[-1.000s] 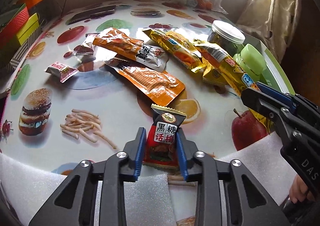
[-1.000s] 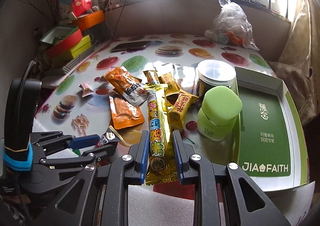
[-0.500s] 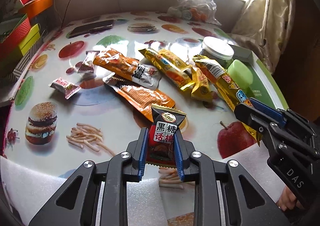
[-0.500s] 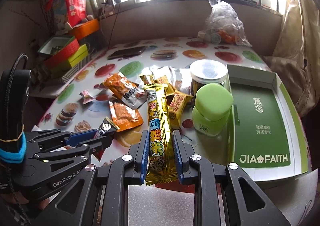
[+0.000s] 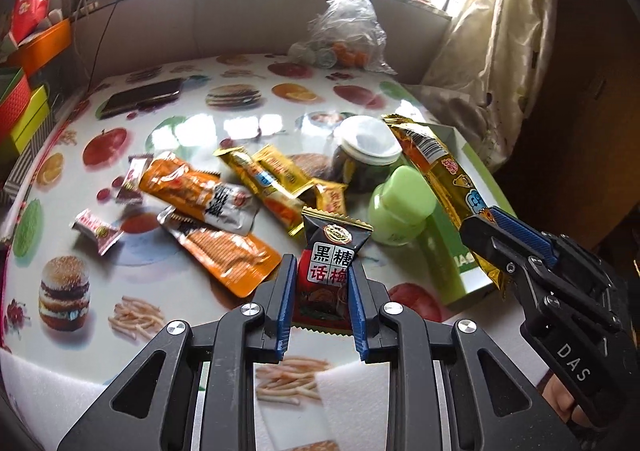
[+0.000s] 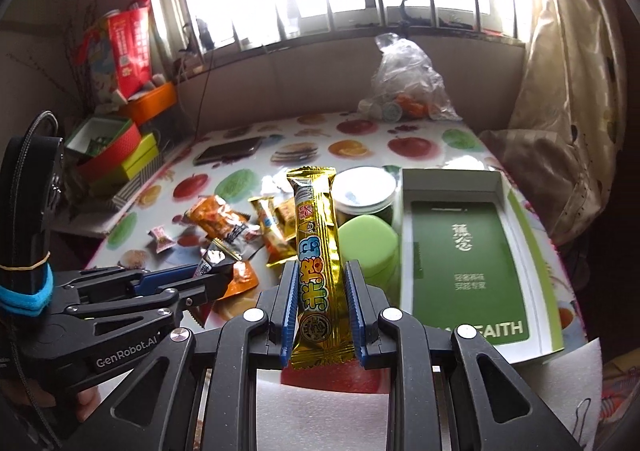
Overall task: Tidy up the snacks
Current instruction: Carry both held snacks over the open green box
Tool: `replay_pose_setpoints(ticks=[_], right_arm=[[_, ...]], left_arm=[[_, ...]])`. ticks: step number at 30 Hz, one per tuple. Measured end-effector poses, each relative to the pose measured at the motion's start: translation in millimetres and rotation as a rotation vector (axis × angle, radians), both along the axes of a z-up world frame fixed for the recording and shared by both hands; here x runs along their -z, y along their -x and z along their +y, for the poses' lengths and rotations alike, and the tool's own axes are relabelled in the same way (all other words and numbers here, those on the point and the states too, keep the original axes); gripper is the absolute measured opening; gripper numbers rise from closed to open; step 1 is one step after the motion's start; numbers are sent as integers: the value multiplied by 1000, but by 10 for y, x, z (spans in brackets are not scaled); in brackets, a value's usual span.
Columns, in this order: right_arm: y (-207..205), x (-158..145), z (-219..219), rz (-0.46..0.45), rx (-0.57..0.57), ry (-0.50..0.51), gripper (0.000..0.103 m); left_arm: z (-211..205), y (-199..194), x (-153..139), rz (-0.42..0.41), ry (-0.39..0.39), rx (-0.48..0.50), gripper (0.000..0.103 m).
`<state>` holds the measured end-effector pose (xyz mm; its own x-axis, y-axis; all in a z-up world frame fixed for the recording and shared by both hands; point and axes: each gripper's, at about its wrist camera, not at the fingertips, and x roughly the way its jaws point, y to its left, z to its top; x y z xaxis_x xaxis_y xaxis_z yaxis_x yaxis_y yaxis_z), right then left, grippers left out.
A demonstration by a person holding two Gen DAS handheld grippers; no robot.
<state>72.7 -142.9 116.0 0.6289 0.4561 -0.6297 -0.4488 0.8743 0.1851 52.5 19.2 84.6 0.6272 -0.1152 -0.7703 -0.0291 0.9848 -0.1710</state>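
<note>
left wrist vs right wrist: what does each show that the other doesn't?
Left wrist only: the printed face of the black plum candy in the left gripper, and the fries print on the tablecloth.

Right wrist only: the whole green box, empty inside, and the stacked boxes at the table's left edge.

Both: the right gripper shut on the long gold snack bar, the green jar, the white-lidded jar, the orange packets, the phone and the plastic bag.
</note>
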Motion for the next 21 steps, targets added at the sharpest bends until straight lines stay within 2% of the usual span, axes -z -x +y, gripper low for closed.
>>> replay_pose_setpoints(ticks=[12,21], right_arm=[[-144,4,-581,4,159,1,22],[-321,174,-937,43,254,16,22]], left_arm=[[-448,-346,-216,-34,59,102,26],[-802,-659,-197,-7,92,174,26]])
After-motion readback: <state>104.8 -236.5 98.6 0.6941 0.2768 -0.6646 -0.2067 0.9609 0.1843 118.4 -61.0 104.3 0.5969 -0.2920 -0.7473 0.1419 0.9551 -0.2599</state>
